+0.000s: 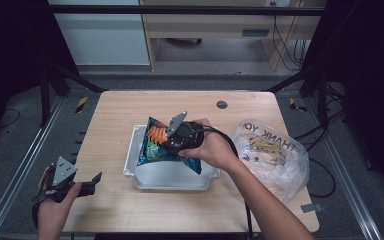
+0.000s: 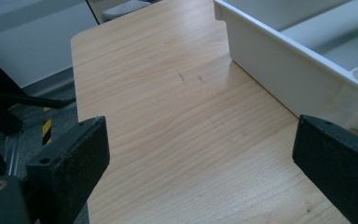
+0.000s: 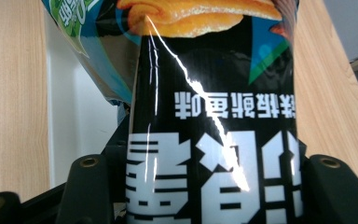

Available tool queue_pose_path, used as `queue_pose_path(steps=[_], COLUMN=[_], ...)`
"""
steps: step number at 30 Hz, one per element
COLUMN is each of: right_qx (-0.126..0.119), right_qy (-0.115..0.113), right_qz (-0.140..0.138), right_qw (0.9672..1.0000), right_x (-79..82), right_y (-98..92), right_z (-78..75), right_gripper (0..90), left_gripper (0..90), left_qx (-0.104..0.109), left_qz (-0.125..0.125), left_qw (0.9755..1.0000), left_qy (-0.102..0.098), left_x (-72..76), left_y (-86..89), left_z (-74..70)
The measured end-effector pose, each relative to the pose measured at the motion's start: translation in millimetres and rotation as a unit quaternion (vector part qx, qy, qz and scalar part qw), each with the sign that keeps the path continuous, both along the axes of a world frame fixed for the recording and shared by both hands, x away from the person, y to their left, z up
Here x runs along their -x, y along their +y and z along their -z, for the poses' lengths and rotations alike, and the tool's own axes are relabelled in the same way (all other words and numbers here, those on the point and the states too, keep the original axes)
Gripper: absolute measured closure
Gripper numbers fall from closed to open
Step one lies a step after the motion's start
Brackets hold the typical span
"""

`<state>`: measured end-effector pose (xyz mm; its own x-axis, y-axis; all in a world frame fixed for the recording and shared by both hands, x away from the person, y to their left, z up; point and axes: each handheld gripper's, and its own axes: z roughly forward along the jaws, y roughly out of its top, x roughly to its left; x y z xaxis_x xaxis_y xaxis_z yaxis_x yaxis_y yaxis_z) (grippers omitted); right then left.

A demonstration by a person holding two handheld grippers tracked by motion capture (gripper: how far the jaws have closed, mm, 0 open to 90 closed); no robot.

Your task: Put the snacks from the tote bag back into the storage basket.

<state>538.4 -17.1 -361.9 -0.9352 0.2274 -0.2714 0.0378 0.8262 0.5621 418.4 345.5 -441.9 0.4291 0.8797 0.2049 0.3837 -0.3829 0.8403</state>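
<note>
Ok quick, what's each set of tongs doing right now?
Left tongs: open, empty, over the table.
Right tongs: shut on the snack bag, above the white bin.

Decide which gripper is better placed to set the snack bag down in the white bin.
Right: the right gripper already clamps the snack bag above the white bin; the left gripper stands open at the table's edge.

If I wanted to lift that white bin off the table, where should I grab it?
Probably by the rim of the bin on the near long side, coming from the person's side. The rim sticks out like a lip, which fingers could pinch, and that side is bare. The chip bag, held by the right gripper, crowds the far part.
</note>
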Motion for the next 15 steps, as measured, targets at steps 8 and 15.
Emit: queue_pose_path(steps=[8,15], right_qx=[0.013,0.018], right_qy=[0.008,0.016], right_qz=[-0.008,-0.008], right_qw=[0.9999,0.9997], right_x=[-2.4,-5.7], right_y=[3.5,-0.2], right_z=[9.9,16.1], right_gripper=[41.8,41.7], left_gripper=[3.4,3.4], left_qx=[-0.002,-0.005], left_qz=[0.001,0.004], left_qw=[1.0000,1.0000], left_qy=[0.002,0.002], left_x=[-0.4,-0.7], left_y=[-0.8,-3.4], left_z=[1.3,2.0])
